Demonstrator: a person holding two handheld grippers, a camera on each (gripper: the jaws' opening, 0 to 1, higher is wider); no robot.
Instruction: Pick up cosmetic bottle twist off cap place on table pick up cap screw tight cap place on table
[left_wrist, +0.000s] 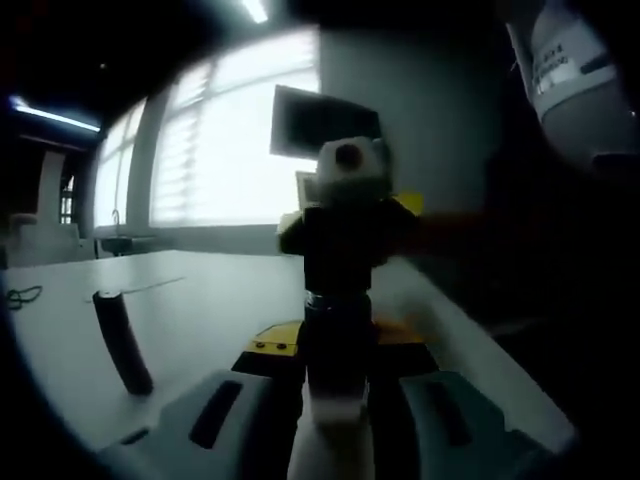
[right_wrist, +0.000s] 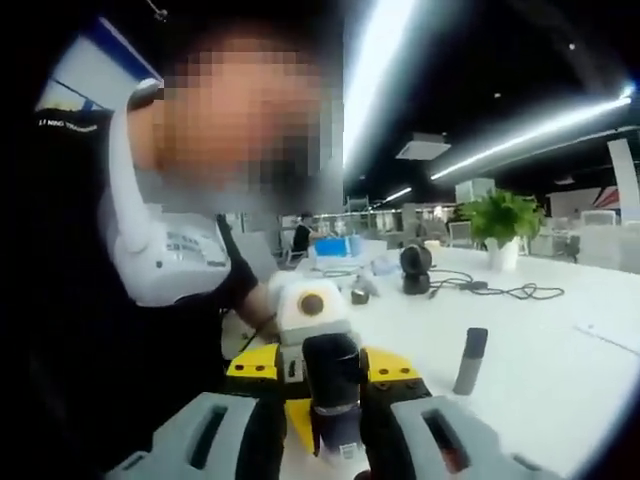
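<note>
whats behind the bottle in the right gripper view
Straight behind the bottle is the left gripper, yellow and black, closed on the bottle's far end. Behind that, the person's torso. The bottle hides the left gripper's jaw tips.

Left gripper view dim, backlit by glaring window (left_wrist: 215, 130); right gripper view brighter under ceiling light strips (right_wrist: 375, 65); fisheye edges soft

bottle (left_wrist: 338, 400) base hidden between fingers | label unreadable | right gripper (left_wrist: 345, 215) blurred
</note>
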